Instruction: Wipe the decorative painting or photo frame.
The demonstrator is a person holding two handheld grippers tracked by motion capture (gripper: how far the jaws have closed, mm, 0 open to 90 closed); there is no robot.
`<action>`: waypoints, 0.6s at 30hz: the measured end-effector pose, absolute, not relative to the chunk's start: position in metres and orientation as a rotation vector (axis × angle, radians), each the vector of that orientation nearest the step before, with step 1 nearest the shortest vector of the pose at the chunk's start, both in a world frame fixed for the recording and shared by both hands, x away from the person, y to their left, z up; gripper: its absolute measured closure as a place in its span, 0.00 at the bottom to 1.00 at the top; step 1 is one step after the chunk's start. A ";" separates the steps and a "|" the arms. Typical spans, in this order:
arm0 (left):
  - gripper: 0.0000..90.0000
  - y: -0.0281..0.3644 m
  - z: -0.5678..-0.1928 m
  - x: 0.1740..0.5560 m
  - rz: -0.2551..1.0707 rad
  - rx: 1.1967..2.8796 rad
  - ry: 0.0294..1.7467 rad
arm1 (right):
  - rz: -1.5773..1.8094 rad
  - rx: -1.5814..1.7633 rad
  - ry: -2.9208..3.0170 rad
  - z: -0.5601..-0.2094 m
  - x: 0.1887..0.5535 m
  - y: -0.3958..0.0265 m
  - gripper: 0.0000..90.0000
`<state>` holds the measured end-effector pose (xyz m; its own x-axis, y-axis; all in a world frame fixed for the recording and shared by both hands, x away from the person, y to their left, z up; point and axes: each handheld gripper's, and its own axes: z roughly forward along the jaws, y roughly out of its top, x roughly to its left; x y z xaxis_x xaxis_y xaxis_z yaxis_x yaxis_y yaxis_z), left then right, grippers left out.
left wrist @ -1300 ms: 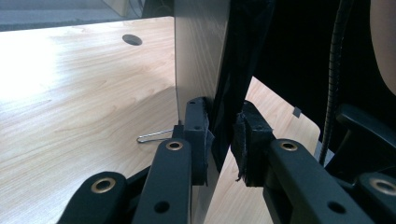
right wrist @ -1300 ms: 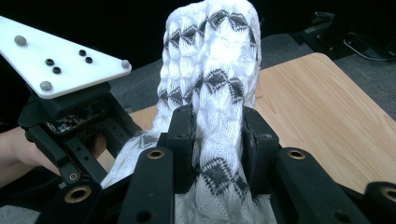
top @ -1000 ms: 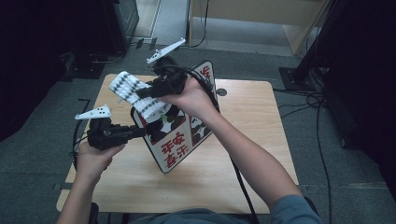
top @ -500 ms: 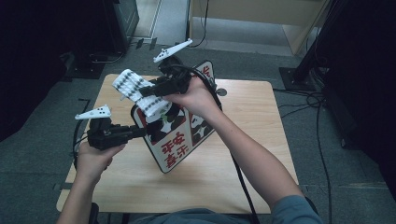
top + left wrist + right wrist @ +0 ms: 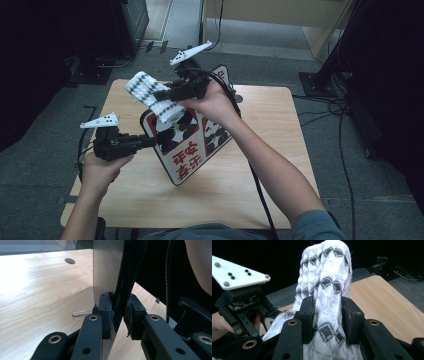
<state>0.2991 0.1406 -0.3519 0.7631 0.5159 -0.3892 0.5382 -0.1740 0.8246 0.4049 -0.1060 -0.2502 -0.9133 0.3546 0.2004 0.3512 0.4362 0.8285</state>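
While the left tool (image 5: 120,305) stays out of it, clenched on the bag's (image 5: 185,150) upper edge with dark fabric pinched between its pads, the bag stands tilted on the table (image 5: 260,165), mouth up and toward the person's left. This grip appears to serve as a prop: it keeps the soft bag raised and its rim steady for loading. The right tool (image 5: 327,307) grasps a white, dark-patterned cloth (image 5: 324,270); its jaws have just been opening a little, yet the cloth sits bunched between the pads and bulges past them. From the high view, the cloth (image 5: 147,92) hangs in the air at the bag's top corner, its lower end overlapping the printed panel, close beside the left tool (image 5: 147,141). The position suggests that the cloth is being fed into the mouth. Whether its end has entered cannot be told, nor whether the bag holds anything else. A thin wire clip (image 5: 81,313) lies on the table by the bag's foot.
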 end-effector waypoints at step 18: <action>0.85 0.140 -0.352 0.299 -0.027 1.817 0.817 | 1.568 0.683 2.611 -0.253 0.410 -0.120 0.71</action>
